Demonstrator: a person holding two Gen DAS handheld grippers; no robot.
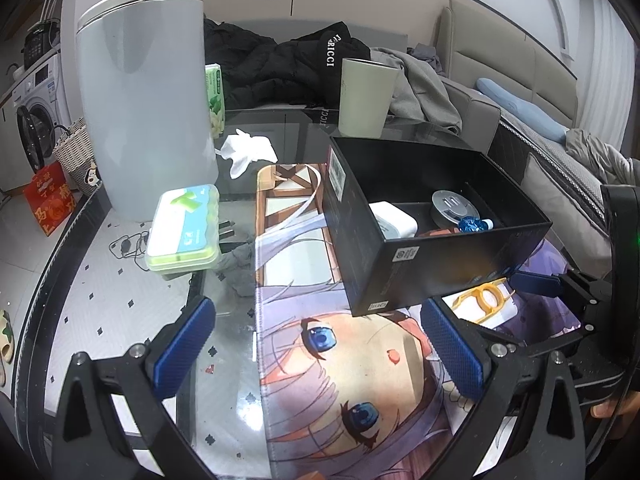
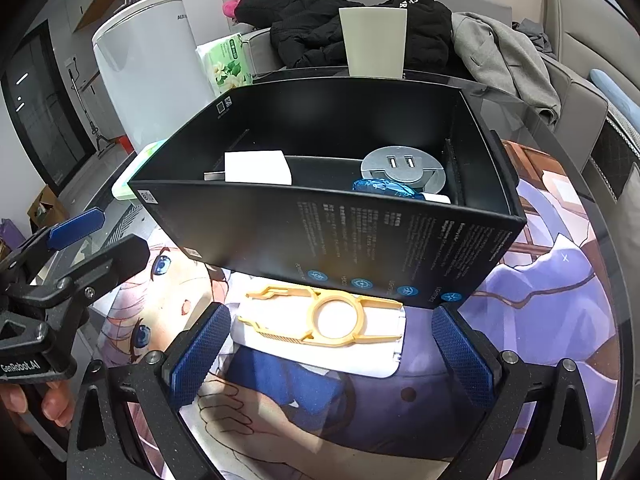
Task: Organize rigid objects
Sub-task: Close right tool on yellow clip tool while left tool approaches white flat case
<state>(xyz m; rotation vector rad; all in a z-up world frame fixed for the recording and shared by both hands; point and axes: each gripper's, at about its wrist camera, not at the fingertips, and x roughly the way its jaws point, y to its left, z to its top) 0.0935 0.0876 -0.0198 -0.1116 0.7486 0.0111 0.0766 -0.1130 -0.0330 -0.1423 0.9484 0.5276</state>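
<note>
Hovering wide apart and empty at the bottom of the frame, the right claw (image 2: 332, 354) faces the yellow tool (image 2: 320, 316) lying flat below the box (image 2: 360, 236), so closing too high could slip off it, while the left claw (image 1: 320, 350) gapes idle.

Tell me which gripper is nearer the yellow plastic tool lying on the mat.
Right. The right gripper sits open just before the yellow tool, fingers either side. The left gripper, also open, is off to its left, over the mat.
</note>
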